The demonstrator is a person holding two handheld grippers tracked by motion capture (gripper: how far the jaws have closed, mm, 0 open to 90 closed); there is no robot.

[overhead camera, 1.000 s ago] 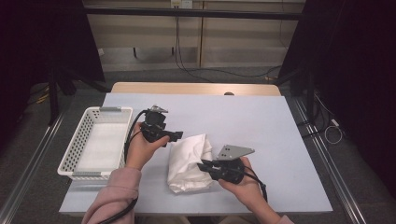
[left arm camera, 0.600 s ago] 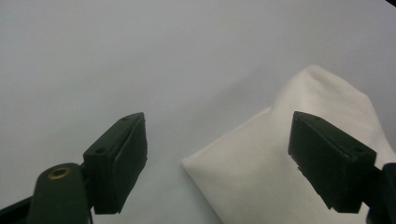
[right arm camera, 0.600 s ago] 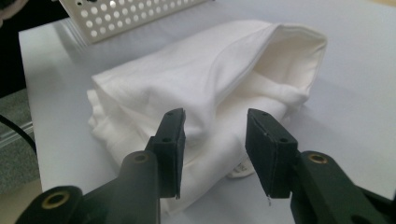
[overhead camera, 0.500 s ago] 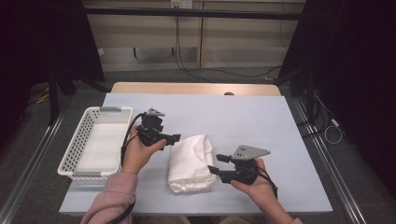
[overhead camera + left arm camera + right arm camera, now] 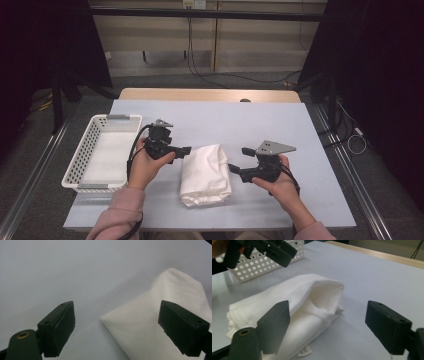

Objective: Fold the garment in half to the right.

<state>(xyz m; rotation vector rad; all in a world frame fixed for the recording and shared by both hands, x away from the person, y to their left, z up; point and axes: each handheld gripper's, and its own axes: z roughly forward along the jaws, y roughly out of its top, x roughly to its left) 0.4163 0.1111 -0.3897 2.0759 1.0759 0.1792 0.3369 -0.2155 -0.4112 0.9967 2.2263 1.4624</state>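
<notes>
Both claws are seen released beside a folded white cloth [image 5: 206, 173] that lies on the pale blue worktop [image 5: 280, 125]. The left claw [image 5: 186, 149] is held in the person's left hand [image 5: 145, 167], just at the cloth's upper left corner, with its jaws spread wide and nothing pressed between them. In the left gripper view, the cloth [image 5: 160, 325] is seen ahead and to the right, one corner of it lying between the two black jaws, while the bare worktop [image 5: 75, 277] is seen behind.

The right claw [image 5: 239, 162] is held in the right hand [image 5: 280, 187] just beside the cloth's right edge. Its jaws have just been opening, and they are now seen well apart, with no cloth gripped by them. In the right gripper view, the cloth [image 5: 294, 307] is shown as a loose roll, its open fold turned toward the camera, with a small label [image 5: 305, 350] showing at its near edge; the left jaw stands in front of the cloth, whether touching it cannot be told.

A white perforated basket [image 5: 82, 155] is set at the left side of the worktop, near the left hand and apart from the cloth. In the right gripper view, the basket [image 5: 262, 263] and the left claw [image 5: 278, 250] are seen beyond the cloth.
</notes>
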